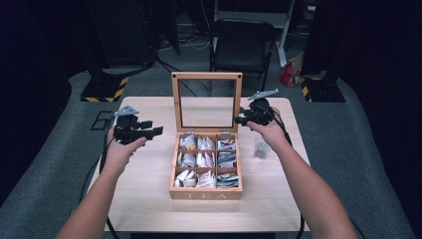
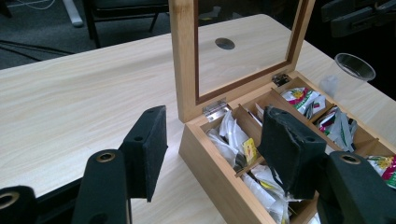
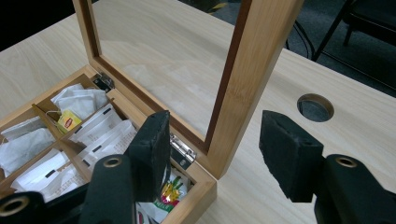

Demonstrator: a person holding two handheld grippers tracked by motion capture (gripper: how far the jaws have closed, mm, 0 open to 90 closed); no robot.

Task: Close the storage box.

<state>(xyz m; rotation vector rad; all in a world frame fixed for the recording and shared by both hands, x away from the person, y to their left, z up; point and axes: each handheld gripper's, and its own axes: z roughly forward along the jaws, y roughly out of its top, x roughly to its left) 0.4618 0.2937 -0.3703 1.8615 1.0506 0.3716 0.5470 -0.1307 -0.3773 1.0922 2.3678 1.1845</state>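
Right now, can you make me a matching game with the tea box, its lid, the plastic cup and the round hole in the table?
Things:
1. tea box
2. glass lid
3. plastic cup
4. round hole

States or places:
A. standing upright and open
B. empty, on the table beside the box
C. cut into the tabletop behind the lid
D. nine compartments holding tea bags

Pairs: 1-D, 2-A, 3-B, 4-C
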